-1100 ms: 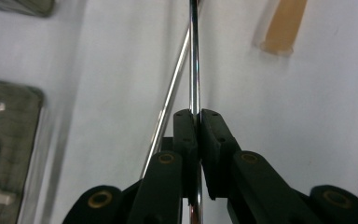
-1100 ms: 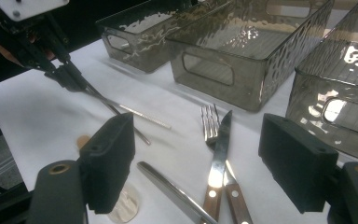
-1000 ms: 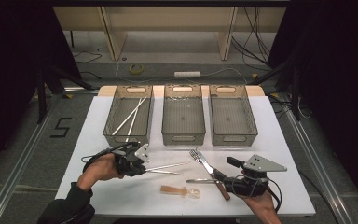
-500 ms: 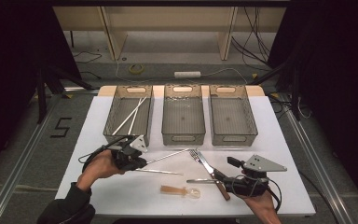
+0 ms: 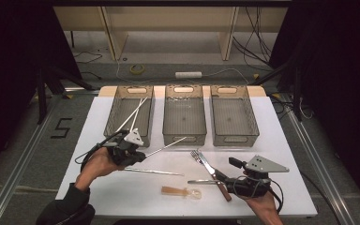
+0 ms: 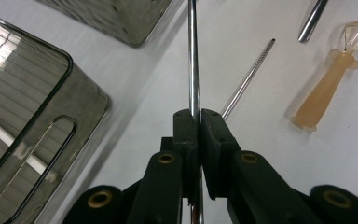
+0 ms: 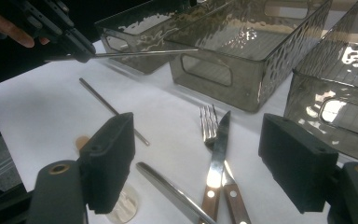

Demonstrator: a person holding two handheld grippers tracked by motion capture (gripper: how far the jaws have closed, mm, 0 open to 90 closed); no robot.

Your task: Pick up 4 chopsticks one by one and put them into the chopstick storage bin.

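My left gripper (image 5: 138,154) (image 6: 195,114) is shut on a thin metal chopstick (image 5: 166,146) (image 6: 193,56) (image 7: 140,54), held off the white table with its tip pointing at the middle bin (image 5: 184,136). A second metal chopstick (image 5: 154,172) (image 6: 247,81) (image 7: 112,109) lies flat below it. My right gripper (image 5: 222,178) (image 7: 204,158) stands wide open near the front right. A wooden-handled knife (image 5: 218,178) (image 7: 216,158) and fork (image 5: 198,155) (image 7: 208,123) lie on the table between its jaws, untouched.
Three grey bins stand in a row at the back; the left bin (image 5: 117,117) holds white chopsticks (image 5: 133,115), and the right bin (image 5: 251,117) looks bare. An amber plastic spoon (image 5: 178,191) (image 6: 326,88) and a metal handle (image 5: 199,181) (image 7: 172,193) lie near the front edge.
The held chopstick has come up off the table and its tip has swung toward the middle bin. The left hand shifted slightly; the right gripper has stayed put.
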